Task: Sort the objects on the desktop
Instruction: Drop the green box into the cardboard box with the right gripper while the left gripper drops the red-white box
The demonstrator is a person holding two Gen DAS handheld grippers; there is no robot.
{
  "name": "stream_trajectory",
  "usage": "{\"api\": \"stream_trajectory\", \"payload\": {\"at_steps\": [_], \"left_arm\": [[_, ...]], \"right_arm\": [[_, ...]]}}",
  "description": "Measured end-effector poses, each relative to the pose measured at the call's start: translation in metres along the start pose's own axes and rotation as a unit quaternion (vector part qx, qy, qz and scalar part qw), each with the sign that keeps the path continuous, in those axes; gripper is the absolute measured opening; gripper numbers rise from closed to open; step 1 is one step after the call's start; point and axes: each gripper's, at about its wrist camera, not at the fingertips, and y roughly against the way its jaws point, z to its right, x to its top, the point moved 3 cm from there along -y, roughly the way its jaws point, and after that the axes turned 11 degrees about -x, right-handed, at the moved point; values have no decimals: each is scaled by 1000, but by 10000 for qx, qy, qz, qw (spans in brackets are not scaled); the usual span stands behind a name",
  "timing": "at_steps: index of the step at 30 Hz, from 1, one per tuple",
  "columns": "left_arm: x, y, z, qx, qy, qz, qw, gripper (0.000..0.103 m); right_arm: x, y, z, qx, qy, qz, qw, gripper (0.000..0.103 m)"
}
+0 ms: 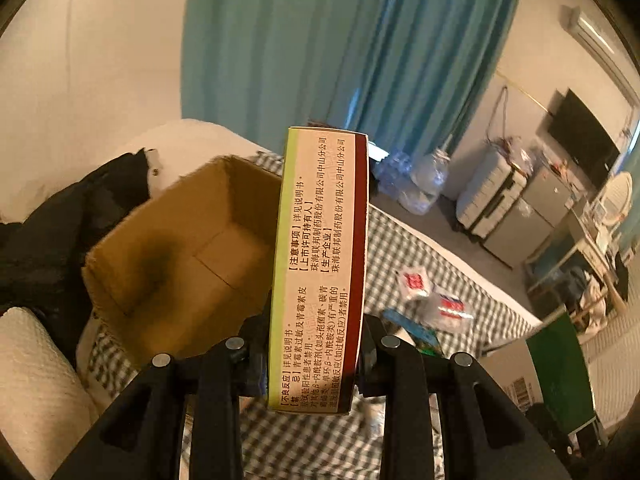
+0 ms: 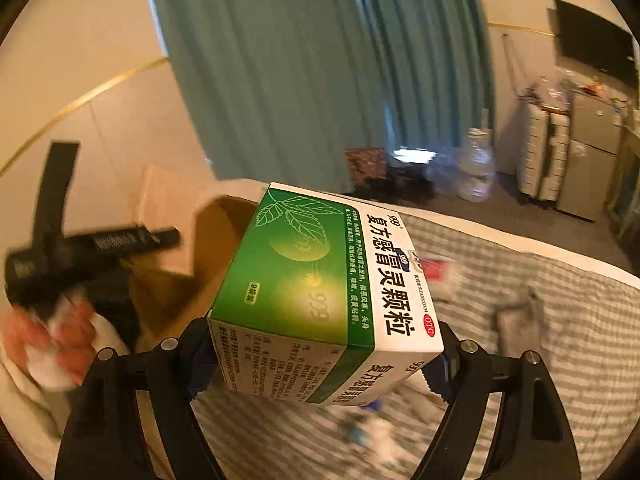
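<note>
My left gripper (image 1: 314, 364) is shut on a slim medicine box (image 1: 320, 264) with a dark red edge and Chinese print, held upright above the checked cloth. An open brown cardboard box (image 1: 180, 248) stands just left of it. My right gripper (image 2: 324, 364) is shut on a green and white medicine box (image 2: 320, 296), held above the cloth, right of the same cardboard box (image 2: 216, 248). The left gripper (image 2: 60, 248) shows blurred at the left of the right wrist view, with a hand below it.
Small packets (image 1: 416, 284) and a blue item (image 1: 404, 322) lie on the checked cloth (image 1: 460, 264). A paper towel roll (image 1: 28, 380) and dark clothing (image 1: 48, 232) sit at the left. A green-and-white box (image 1: 552, 376) is at the right. Teal curtains hang behind.
</note>
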Motion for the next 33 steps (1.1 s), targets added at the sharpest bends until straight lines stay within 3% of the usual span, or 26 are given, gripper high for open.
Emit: {"api": "stream_trajectory", "payload": {"at_steps": [7, 10, 15, 17, 18, 19, 20, 23, 28, 31, 33], "left_arm": [[7, -10, -48, 555, 392, 18, 9977, 30], [12, -15, -71, 675, 689, 31, 9953, 30], [14, -30, -99, 1047, 895, -63, 9904, 30], [14, -35, -109, 1070, 1143, -99, 9876, 37], [14, -36, -113, 1101, 1242, -82, 9861, 54], [15, -36, -116, 1164, 1299, -42, 9847, 78], [16, -34, -118, 1284, 1323, 50, 9828, 86], [17, -30, -117, 1441, 1205, 240, 9819, 89], [17, -32, -113, 1117, 1271, 221, 9853, 90], [16, -32, -97, 1017, 998, 232, 9895, 90], [14, -31, -78, 759, 766, 171, 9940, 90]], "right_arm": [[33, -57, -87, 467, 209, -127, 9986, 82], [41, -89, -114, 651, 228, -400, 9968, 82], [48, -124, -134, 730, 317, -692, 9944, 82], [51, -135, -140, 964, 198, -787, 9920, 84], [54, -139, -139, 971, 129, -804, 9919, 88], [58, -141, -140, 908, 52, -779, 9928, 91], [62, -142, -139, 820, -31, -708, 9941, 96], [74, -138, -134, 790, -271, -400, 9957, 98], [91, -114, -122, 623, -260, -75, 9977, 98], [85, -78, -88, 260, -173, 318, 9990, 98], [79, -58, -61, -10, -174, 451, 9988, 98]]}}
